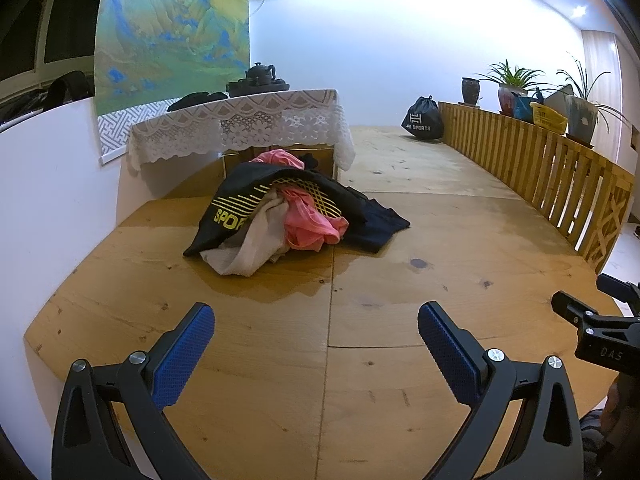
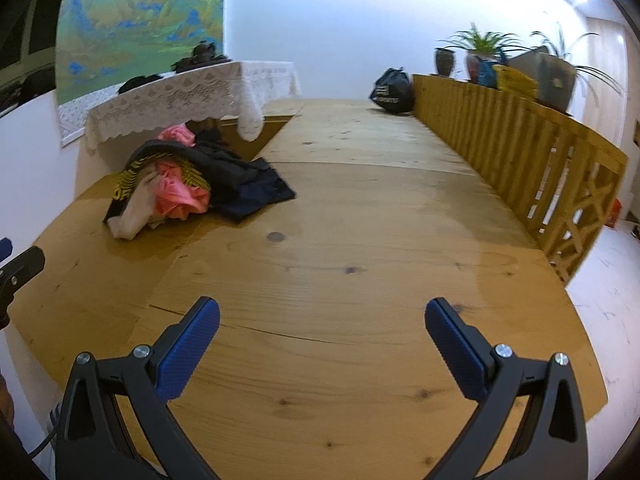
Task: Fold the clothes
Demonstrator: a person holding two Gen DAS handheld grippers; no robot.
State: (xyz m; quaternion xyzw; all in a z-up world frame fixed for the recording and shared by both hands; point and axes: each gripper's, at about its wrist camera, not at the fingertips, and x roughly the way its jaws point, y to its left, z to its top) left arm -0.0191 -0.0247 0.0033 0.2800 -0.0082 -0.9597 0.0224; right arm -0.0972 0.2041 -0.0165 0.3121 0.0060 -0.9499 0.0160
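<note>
A heap of clothes (image 1: 288,212) lies on the wooden platform (image 1: 400,320): a black garment with yellow print (image 1: 236,208) on top, a pink one (image 1: 312,228), a beige one (image 1: 248,248) and a dark one (image 1: 376,220). The heap also shows in the right wrist view (image 2: 192,188), far left. My left gripper (image 1: 316,320) is open and empty, well short of the heap. My right gripper (image 2: 322,316) is open and empty over bare wood, to the right of the heap. Part of the right gripper shows at the left view's right edge (image 1: 592,328).
A low table with a white lace cloth (image 1: 240,124) stands behind the heap, with a tea set (image 1: 260,76) on it. A wooden railing (image 1: 540,160) runs along the right side, with potted plants (image 1: 512,84) on top. A black bag (image 1: 424,120) sits at the far end.
</note>
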